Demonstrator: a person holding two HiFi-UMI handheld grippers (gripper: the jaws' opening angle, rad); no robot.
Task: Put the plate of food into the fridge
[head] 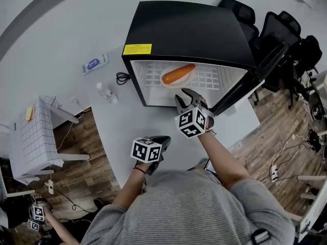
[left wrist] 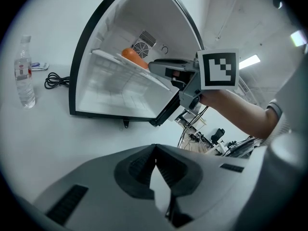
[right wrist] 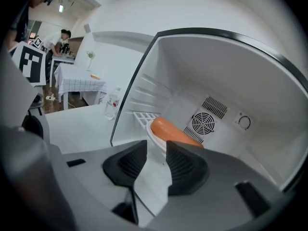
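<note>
- Head view: the plate (head: 166, 80) with its orange food (head: 179, 73) sits on the wire shelf (head: 207, 78) inside the fridge (head: 189, 29), upper centre of the frame. My right tool (head: 185, 98) hangs just in front of the opening. The left tool (head: 163, 138) waits lower down, over the counter (head: 127, 116). The door (head: 250, 83) stands open at the right.
- Left gripper view: the left tool is pinched together and empty.
- Right gripper view: the right tool is spread wide with nothing between its pads. The plate lies beyond them, mid-frame. I judge the placing done. Next I'd back straight out, clear of the shelf edge, then go round the door and push it flat until it seals.
</note>
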